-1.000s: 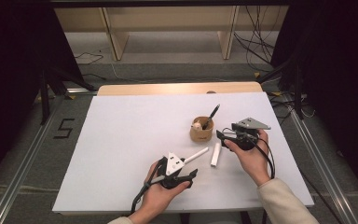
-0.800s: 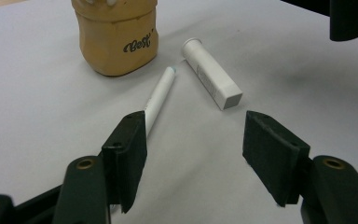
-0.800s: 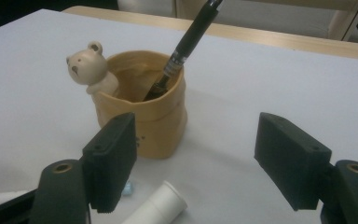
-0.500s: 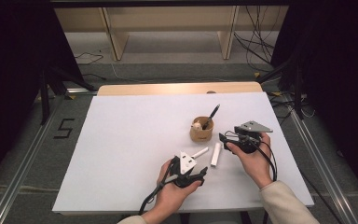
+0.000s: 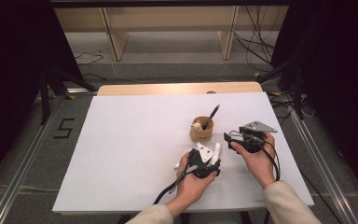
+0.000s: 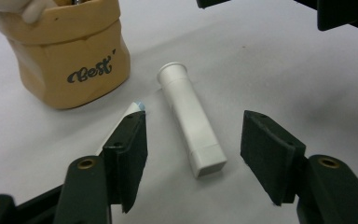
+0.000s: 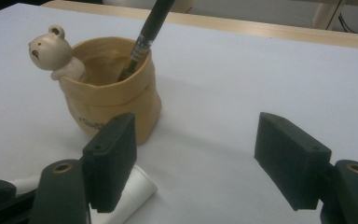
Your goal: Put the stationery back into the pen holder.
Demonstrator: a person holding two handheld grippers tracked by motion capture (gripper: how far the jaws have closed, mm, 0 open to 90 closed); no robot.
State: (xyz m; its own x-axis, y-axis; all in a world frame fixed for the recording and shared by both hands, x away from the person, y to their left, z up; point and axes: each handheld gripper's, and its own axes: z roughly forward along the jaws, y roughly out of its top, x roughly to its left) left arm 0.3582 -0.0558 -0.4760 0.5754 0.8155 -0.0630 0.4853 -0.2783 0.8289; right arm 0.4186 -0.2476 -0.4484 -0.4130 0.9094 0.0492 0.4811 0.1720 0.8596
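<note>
A white capped tube (image 6: pixel 191 119) lies flat on the white table, and my left gripper (image 6: pixel 196 140) stands open with one jaw on each side of it, not touching. In the high view the tube (image 5: pixel 216 150) pokes out just ahead of the left gripper (image 5: pixel 213 161). A tan bag-shaped pot (image 5: pixel 201 130) with a small bear figure (image 7: pixel 51 49) on its rim holds a black pen (image 7: pixel 149 32). My right gripper (image 7: pixel 196 158) is open and empty, facing the pot (image 7: pixel 112 100) from close by; from above that gripper (image 5: pixel 230 140) sits right of the pot.
A second white stick with a bluish tip (image 6: pixel 121 123) lies behind my left jaw, and its other end (image 5: pixel 177 165) shows left of the hand. The white table sheet (image 5: pixel 135 140) stretches wide to the left. A wooden strip (image 5: pixel 177 88) runs along the far edge.
The left hand has carried its gripper right and forward, up to the white tube. The right gripper has stayed almost still beside the pot.
</note>
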